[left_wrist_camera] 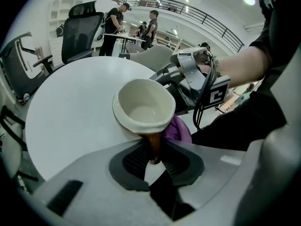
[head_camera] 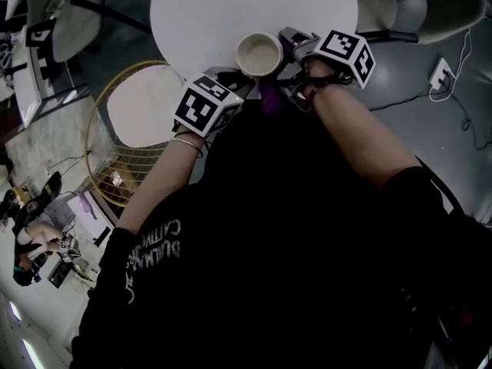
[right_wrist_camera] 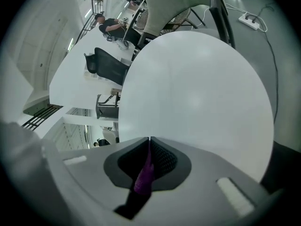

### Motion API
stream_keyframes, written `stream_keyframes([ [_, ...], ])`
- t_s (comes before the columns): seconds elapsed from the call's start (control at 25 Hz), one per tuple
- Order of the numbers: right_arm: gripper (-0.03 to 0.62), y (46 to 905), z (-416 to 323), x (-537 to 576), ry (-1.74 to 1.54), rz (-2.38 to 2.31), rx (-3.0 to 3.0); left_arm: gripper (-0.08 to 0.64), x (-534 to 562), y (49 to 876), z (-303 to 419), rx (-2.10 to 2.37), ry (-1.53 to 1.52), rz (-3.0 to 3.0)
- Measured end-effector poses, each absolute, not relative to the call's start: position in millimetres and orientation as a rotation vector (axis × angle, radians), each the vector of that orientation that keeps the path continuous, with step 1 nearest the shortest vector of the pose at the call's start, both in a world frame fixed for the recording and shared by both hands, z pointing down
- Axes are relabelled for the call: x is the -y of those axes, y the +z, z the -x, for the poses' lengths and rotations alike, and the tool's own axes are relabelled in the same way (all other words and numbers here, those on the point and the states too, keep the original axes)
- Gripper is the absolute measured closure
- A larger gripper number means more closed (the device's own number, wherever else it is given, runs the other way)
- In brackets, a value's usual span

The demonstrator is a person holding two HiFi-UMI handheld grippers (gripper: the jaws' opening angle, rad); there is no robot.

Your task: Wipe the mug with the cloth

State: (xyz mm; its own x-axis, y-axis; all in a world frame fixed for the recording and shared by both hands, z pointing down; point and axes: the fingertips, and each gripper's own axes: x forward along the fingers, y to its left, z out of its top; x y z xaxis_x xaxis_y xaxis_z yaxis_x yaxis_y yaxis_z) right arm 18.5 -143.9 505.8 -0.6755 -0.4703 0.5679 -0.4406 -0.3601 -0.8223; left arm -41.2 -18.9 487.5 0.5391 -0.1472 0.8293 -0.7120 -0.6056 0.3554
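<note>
A cream mug point(head_camera: 259, 54) with a brown handle hangs over the near edge of the round white table point(head_camera: 207, 10). My left gripper point(left_wrist_camera: 155, 161) is shut on the mug's handle point(left_wrist_camera: 154, 147), and the mug point(left_wrist_camera: 143, 106) opens upward. A purple cloth point(head_camera: 270, 96) hangs below and beside the mug. In the left gripper view the cloth point(left_wrist_camera: 178, 131) shows just right of the mug, against its side. My right gripper point(right_wrist_camera: 149, 145) is shut on a fold of the cloth point(right_wrist_camera: 144, 178). In the head view the right gripper point(head_camera: 296, 56) sits close to the mug's right side.
A chair with a yellow wire frame point(head_camera: 127, 129) stands left of me, below the table edge. Office chairs point(left_wrist_camera: 80, 29) and people point(left_wrist_camera: 114, 20) are beyond the table. A power strip point(head_camera: 442, 74) with cables lies on the floor at right.
</note>
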Motion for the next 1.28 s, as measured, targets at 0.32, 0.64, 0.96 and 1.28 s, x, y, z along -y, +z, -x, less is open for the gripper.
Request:
stream_keyframes([
  [0.32, 0.574, 506, -15, 145, -2.246, 1.259, -1.918, 0.497, 11, 489, 38, 0.597, 1.093, -2.118],
  [0.64, 0.574, 508, 13, 139, -2.455, 0.875, -2.242, 0.499, 4, 492, 39, 0.515, 1.123, -2.172],
  [0.96, 0.574, 503, 14, 146, -2.447, 0.704, -2.671, 0.499, 13, 487, 21, 0.441, 1.139, -2.229],
  [1.28, 0.574, 482, 2, 186, -2.377, 0.727, -2.652, 0.5, 27, 474, 0, 0.375, 1.123, -2.205],
])
